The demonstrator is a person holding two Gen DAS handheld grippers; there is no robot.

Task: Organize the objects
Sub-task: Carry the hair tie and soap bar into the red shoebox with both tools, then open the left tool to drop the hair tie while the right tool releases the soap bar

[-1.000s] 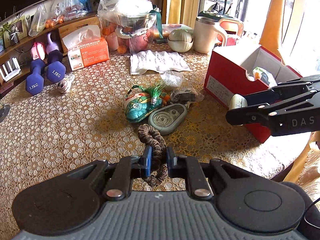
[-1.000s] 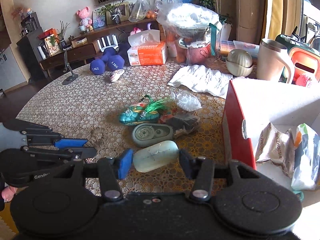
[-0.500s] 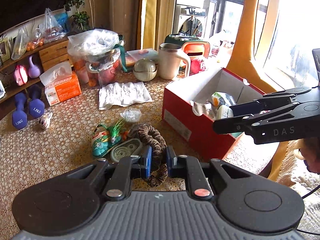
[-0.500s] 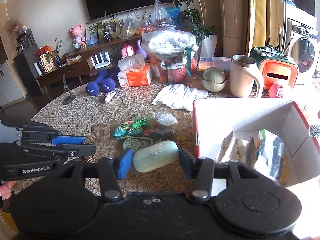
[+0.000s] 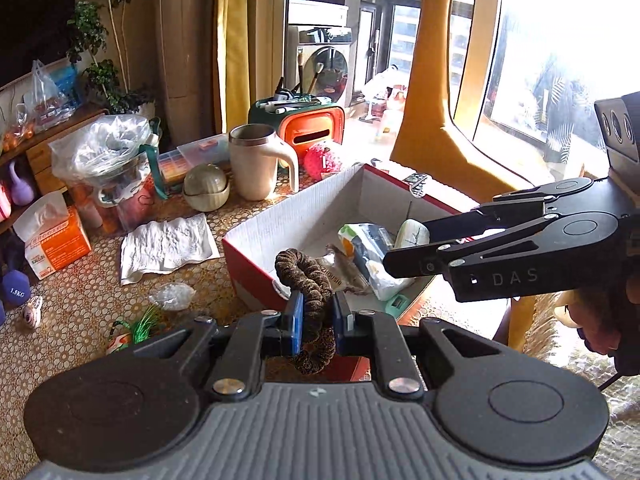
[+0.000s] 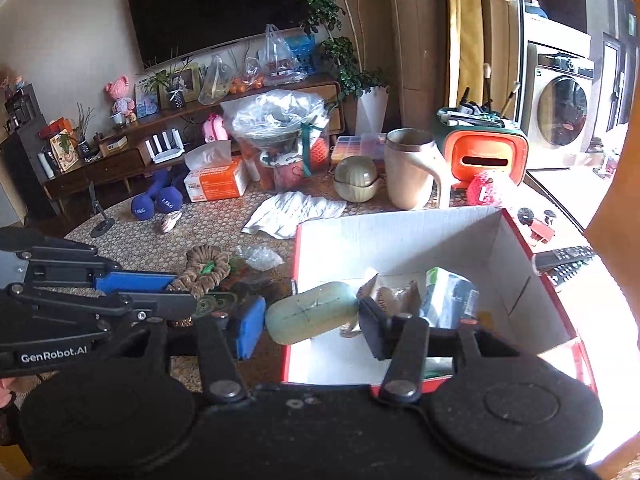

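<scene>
The left gripper [image 5: 316, 316] is clenching a scrunchie [image 5: 306, 276] and the right gripper [image 6: 312, 320] a green case [image 6: 310, 312] at the red box [image 6: 540, 280]; clutter at nine o'clock is awaiting sorting.

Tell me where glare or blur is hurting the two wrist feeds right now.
Left wrist view: the window at upper right is blown out white; the scrunchie and red box stay sharp. Right wrist view: sunlight washes out the box's near right corner and the table beyond; the green case looks slightly soft.
</scene>
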